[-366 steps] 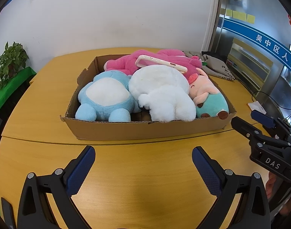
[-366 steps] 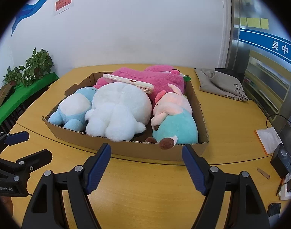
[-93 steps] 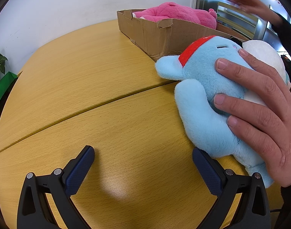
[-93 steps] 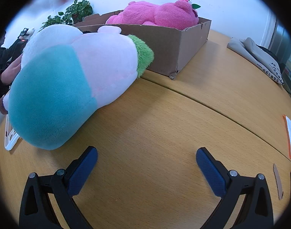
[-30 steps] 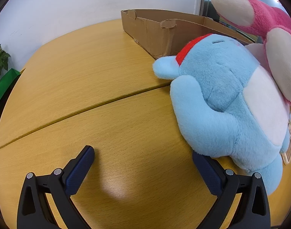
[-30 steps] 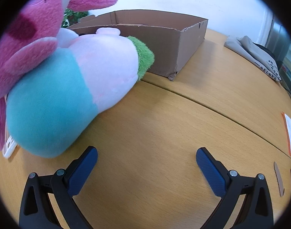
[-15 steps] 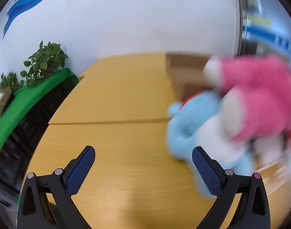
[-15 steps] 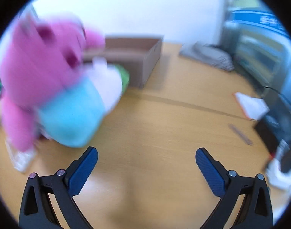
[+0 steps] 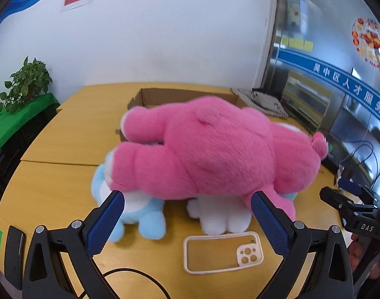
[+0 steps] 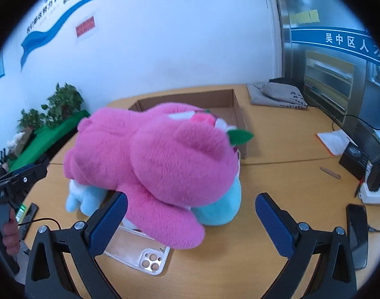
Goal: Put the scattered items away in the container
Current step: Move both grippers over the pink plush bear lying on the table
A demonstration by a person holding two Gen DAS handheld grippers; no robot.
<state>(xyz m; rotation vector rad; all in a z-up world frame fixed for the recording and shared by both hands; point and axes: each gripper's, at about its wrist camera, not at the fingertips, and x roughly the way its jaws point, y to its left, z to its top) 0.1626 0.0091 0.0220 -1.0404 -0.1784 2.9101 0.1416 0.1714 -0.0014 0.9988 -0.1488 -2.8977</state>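
obstacle: pink plush [image 9: 219, 154] lying over the other toys, blocking the way to the cardboard box [image 9: 150, 97] | near edge: phone case [image 9: 222, 251] lying flat | free: tabletop [image 9: 65, 134] staying bare along its left edge

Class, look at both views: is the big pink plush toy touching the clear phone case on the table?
Cannot tell. In the left wrist view the pink plush toy looks clear of the phone case; in the right wrist view its leg overlaps the case.

Wooden worktop [image 9: 65, 189] laden with cardboard box [image 9: 150, 96], blue plush [image 9: 150, 221], white plush [image 9: 222, 214], phone case [image 9: 222, 251], grey bag [image 10: 277, 94].
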